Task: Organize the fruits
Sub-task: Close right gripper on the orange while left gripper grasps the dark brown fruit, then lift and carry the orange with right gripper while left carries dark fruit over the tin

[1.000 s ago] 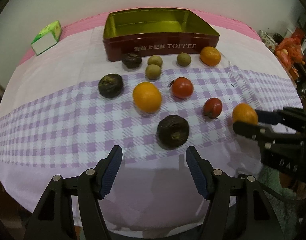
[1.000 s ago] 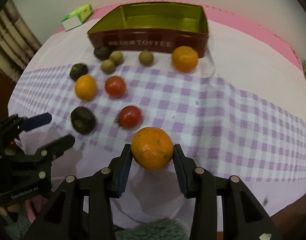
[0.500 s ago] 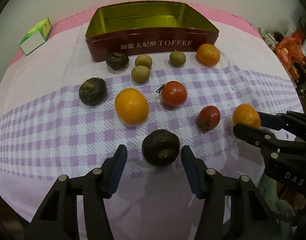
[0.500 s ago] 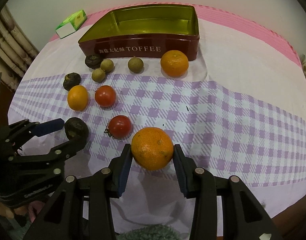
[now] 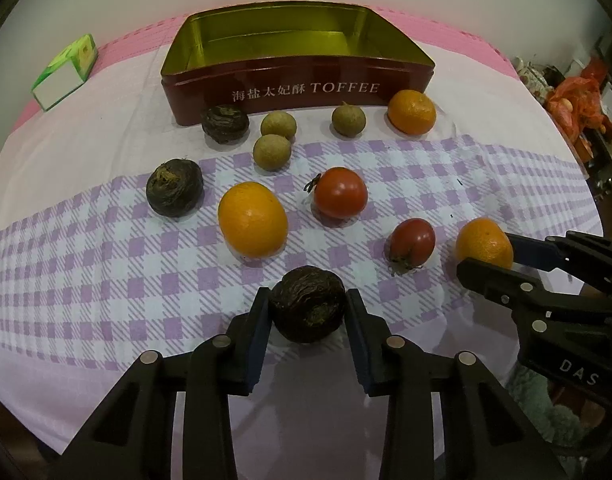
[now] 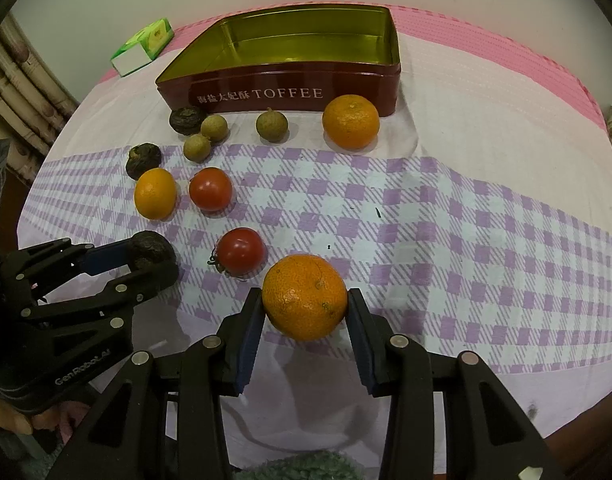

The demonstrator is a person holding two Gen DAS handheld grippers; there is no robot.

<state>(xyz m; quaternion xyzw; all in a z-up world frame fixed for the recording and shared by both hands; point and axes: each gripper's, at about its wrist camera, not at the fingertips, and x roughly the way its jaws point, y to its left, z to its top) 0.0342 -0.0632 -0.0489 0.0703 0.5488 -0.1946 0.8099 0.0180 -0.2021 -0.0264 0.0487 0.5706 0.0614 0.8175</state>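
My left gripper [image 5: 308, 300] has its jaws closing on a dark wrinkled fruit [image 5: 308, 310] near the cloth's front, and both pads touch its sides. The right gripper [image 6: 305, 300] is shut on a mandarin [image 6: 304, 296], lifted just off the checked cloth. In the left wrist view that mandarin [image 5: 482, 242] and the right gripper [image 5: 490, 256] sit at the right. An empty red TOFFEE tin [image 5: 298, 88] stands at the back. On the cloth lie an orange [image 5: 253, 219], two tomatoes [image 5: 340, 192] [image 5: 412, 240], another mandarin [image 5: 412, 112], three small tan fruits [image 5: 272, 152] and two more dark fruits [image 5: 174, 187].
A green and white carton [image 5: 64, 72] lies at the back left. Clutter with an orange bag [image 5: 578, 96] sits beyond the table's right edge. A curtain [image 6: 22, 92] hangs off the left side. The table's front edge runs just below both grippers.
The left gripper moved forward over the nearest dark fruit and its jaws narrowed from wide apart to touching it. The right gripper kept still with its mandarin.
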